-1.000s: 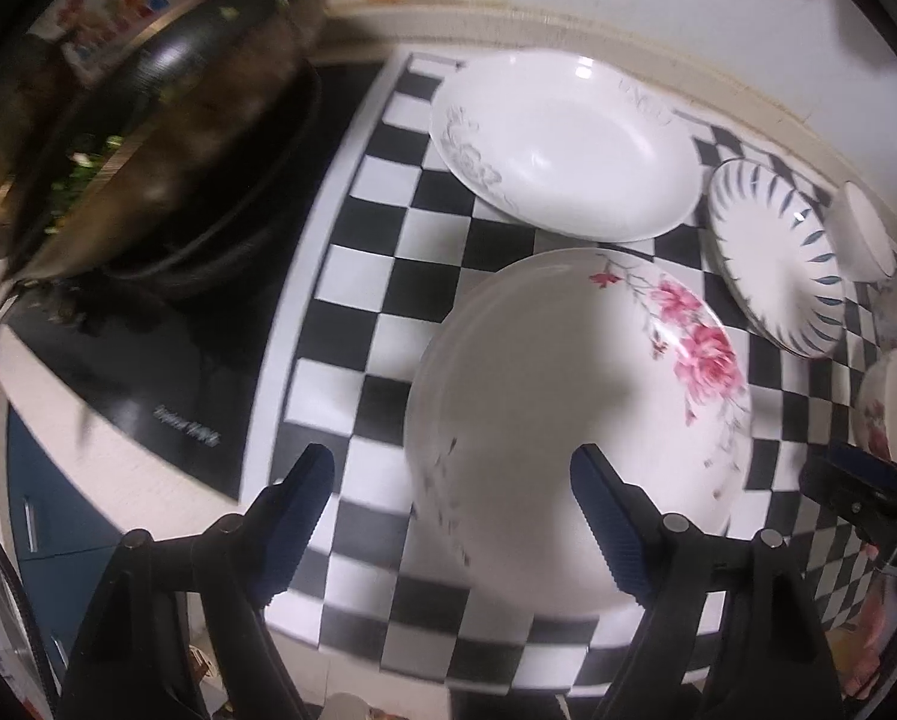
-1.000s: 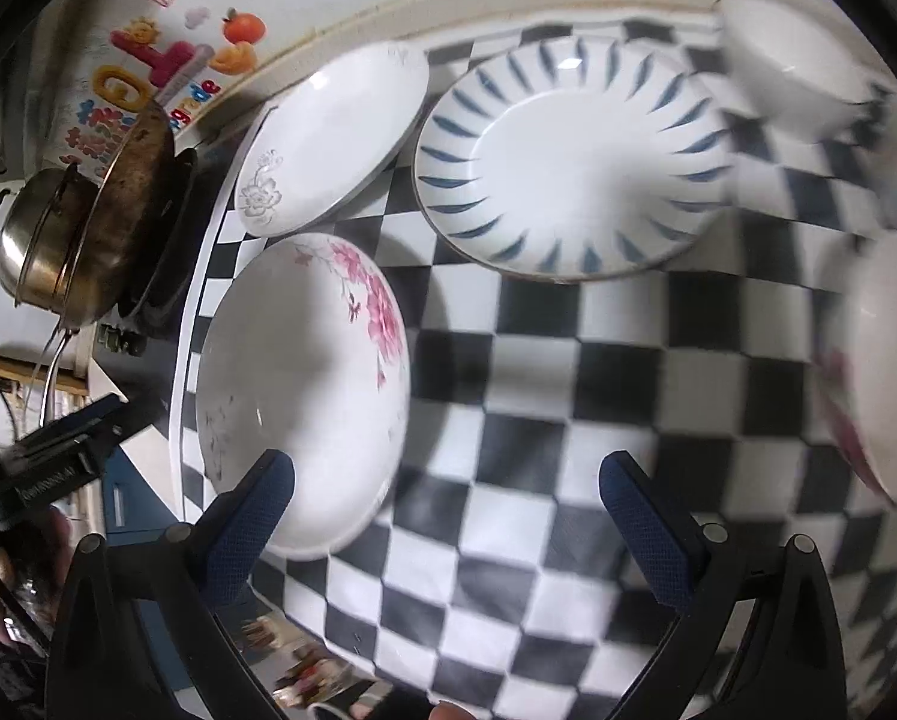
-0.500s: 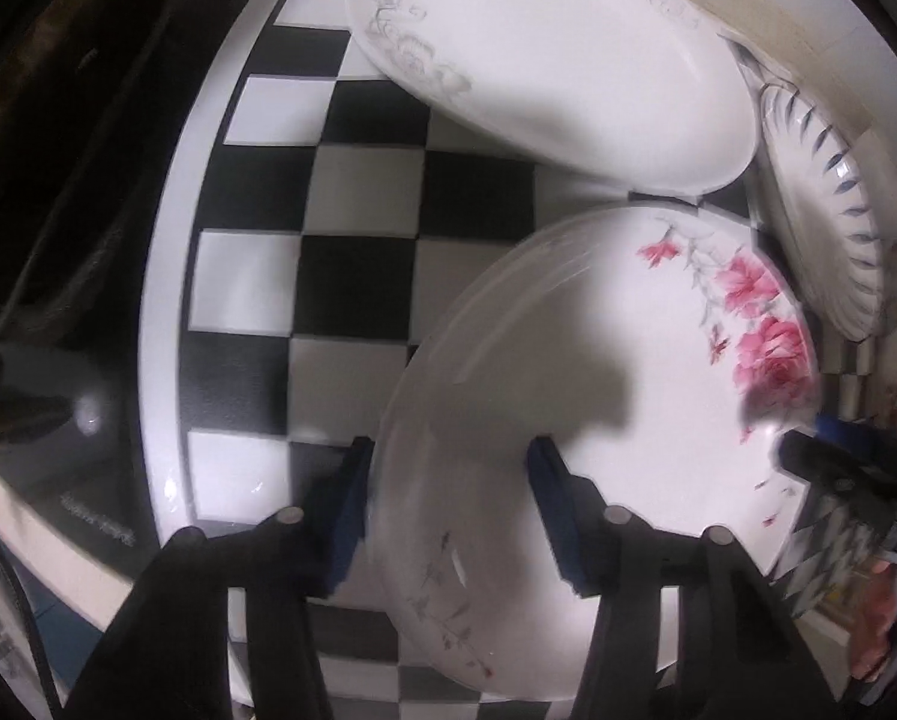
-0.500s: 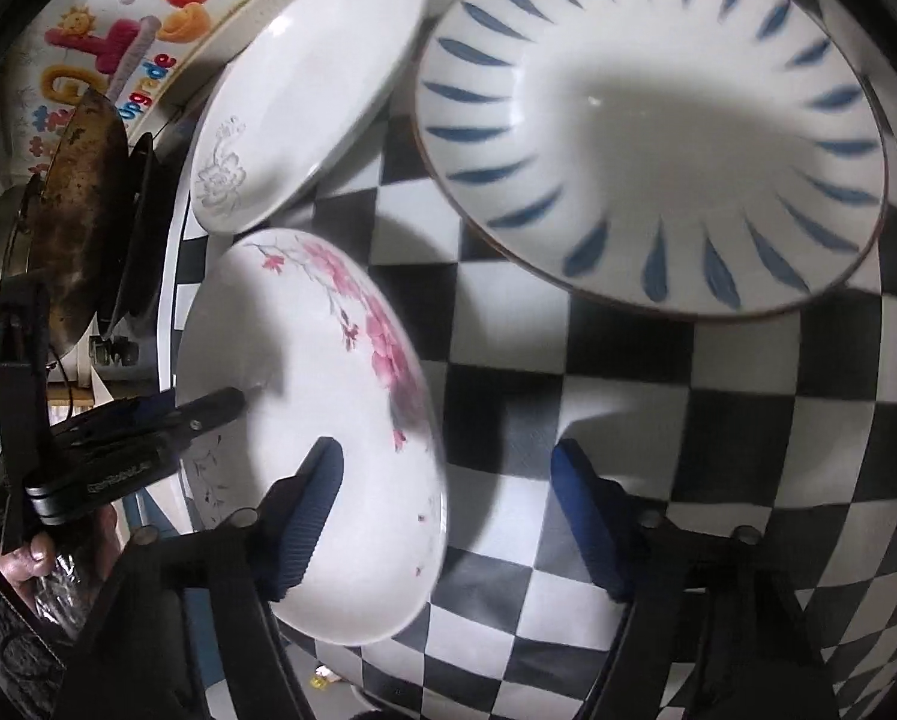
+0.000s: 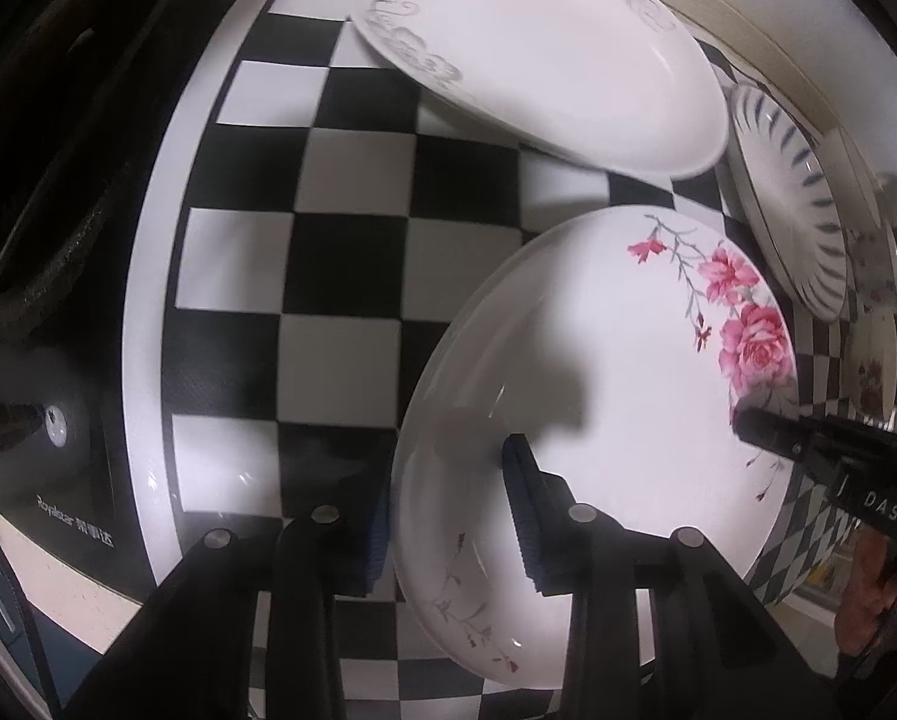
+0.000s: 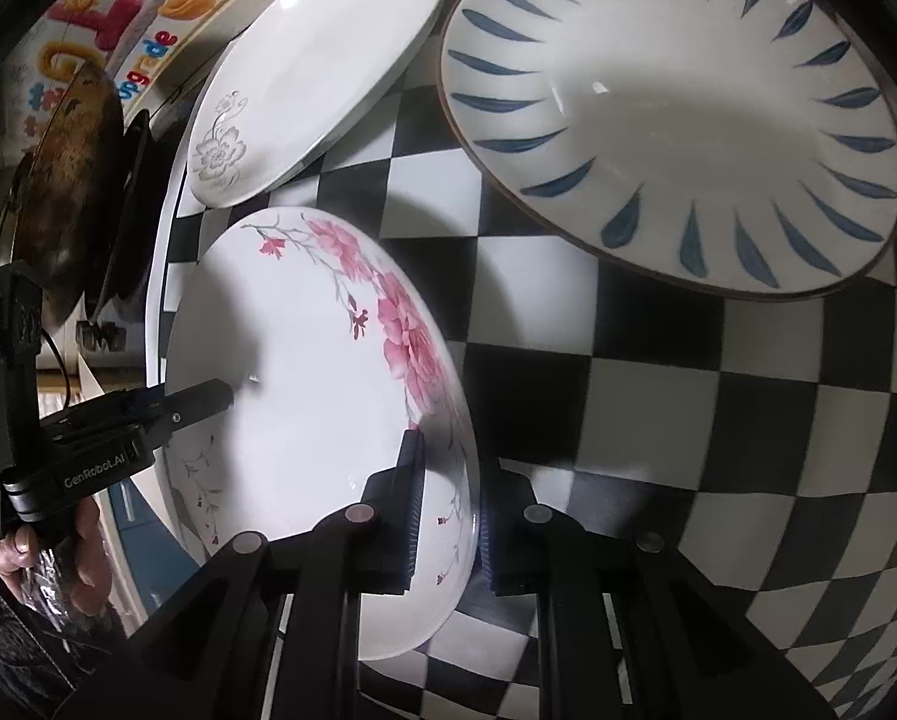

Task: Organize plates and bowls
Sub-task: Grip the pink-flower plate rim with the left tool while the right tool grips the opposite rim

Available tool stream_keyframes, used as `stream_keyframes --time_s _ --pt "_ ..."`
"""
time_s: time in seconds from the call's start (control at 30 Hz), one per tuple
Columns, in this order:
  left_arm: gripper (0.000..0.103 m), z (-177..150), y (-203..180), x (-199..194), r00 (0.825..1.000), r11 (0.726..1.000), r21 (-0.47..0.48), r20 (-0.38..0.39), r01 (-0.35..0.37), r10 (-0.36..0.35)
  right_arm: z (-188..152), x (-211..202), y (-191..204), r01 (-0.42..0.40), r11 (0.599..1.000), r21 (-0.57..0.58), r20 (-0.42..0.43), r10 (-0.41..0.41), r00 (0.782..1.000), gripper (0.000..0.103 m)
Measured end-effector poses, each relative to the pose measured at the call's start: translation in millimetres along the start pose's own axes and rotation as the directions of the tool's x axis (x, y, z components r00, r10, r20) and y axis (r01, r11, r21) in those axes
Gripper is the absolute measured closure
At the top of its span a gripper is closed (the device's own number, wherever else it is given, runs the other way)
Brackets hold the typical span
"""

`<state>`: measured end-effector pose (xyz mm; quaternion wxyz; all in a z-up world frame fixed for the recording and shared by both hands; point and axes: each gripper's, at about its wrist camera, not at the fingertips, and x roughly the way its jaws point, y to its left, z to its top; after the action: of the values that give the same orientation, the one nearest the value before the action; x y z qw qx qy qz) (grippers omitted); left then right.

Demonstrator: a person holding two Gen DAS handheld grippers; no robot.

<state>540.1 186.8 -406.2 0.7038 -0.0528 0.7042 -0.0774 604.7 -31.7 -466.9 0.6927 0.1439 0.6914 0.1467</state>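
A white rose plate (image 5: 616, 396) (image 6: 304, 372) with pink flowers lies on the checkered mat (image 5: 340, 276). My left gripper (image 5: 448, 510) straddles its left rim, one pad outside the rim and one inside the dish. Its jaws are closing, with a gap still showing at the rim. My right gripper (image 6: 448, 516) straddles the opposite rim, its jaws closing tight and both pads against the edge. Each gripper shows in the other's view: the right gripper (image 5: 808, 438), the left gripper (image 6: 196, 402).
A white oval plate (image 5: 538, 60) (image 6: 316, 78) with grey flowers lies behind. A blue-striped dish (image 5: 790, 228) (image 6: 676, 120) sits to the right, with small bowls (image 5: 874, 300) beyond it. An induction cooker (image 5: 58, 372) and a wok (image 6: 70, 192) stand on the left.
Both grippers came down onto the rose plate from opposite sides. Their jaws went from wide apart to narrow around its rims.
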Motion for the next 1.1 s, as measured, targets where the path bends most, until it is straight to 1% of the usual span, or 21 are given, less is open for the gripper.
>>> stream_keyframes --time_s 0.1,0.17,0.3,0.5,0.6,0.63,0.73,0.83,1.03,1.07,1.1 --pt "0.071 -7.7 -8.6 1.1 1.0 1.0 0.01 0.001 0.005 -0.005 -8.0 -11.4 -4.3 0.015 1.0 -0.007 0.014 -0.015 1.0 0.086" --pt "0.071 -10.7 -17.5 1.2 1.0 1.0 0.029 0.004 0.005 -0.005 -14.5 -24.2 -14.0 0.024 1.0 -0.008 0.029 -0.023 0.999 0.086" --pt "0.071 -17.3 -41.3 -0.1 1.0 0.998 0.067 0.011 0.01 -0.011 -32.5 -47.4 -29.7 0.051 0.999 -0.01 0.056 -0.051 0.997 0.086" --pt "0.071 -17.6 -62.9 -0.9 1.0 0.991 0.131 0.008 0.017 -0.018 -60.6 -80.8 -77.0 0.054 0.998 0.029 0.079 -0.056 0.995 0.086" --pt "0.071 -23.0 -72.6 -2.2 1.0 0.987 0.164 0.0 0.006 -0.006 -73.3 -90.4 -97.0 0.052 0.997 0.056 0.086 -0.057 0.995 0.086" --pt "0.071 -28.6 -83.3 -4.3 1.0 0.985 0.171 -0.001 0.003 -0.003 -77.1 -92.6 -103.4 0.052 0.997 0.064 0.088 -0.057 0.994 0.086" --pt "0.071 -33.3 -92.6 0.5 1.0 0.981 0.192 -0.017 0.001 0.002 -86.1 -94.5 -120.6 0.042 0.995 0.093 0.09 -0.05 0.995 0.086" --pt "0.071 -33.1 -93.3 3.1 0.999 0.978 0.208 -0.026 -0.015 0.021 -94.1 -92.3 -132.6 0.041 0.993 0.109 0.082 -0.05 0.995 0.086" --pt "0.071 -25.8 -91.3 2.0 0.999 0.977 0.209 -0.017 -0.031 0.036 -101.0 -80.1 -138.5 0.031 0.991 0.133 0.069 -0.04 0.997 0.086" --pt "0.071 -25.5 -103.2 8.4 0.999 0.977 0.212 -0.014 -0.037 0.041 -101.6 -79.4 -139.9 0.028 0.99 0.138 0.069 -0.038 0.997 0.085" --pt "0.071 -24.6 -102.5 7.5 0.999 0.974 0.222 -0.008 -0.048 0.051 -101.8 -78.1 -140.4 0.027 0.99 0.14 0.069 -0.037 0.997 0.085"
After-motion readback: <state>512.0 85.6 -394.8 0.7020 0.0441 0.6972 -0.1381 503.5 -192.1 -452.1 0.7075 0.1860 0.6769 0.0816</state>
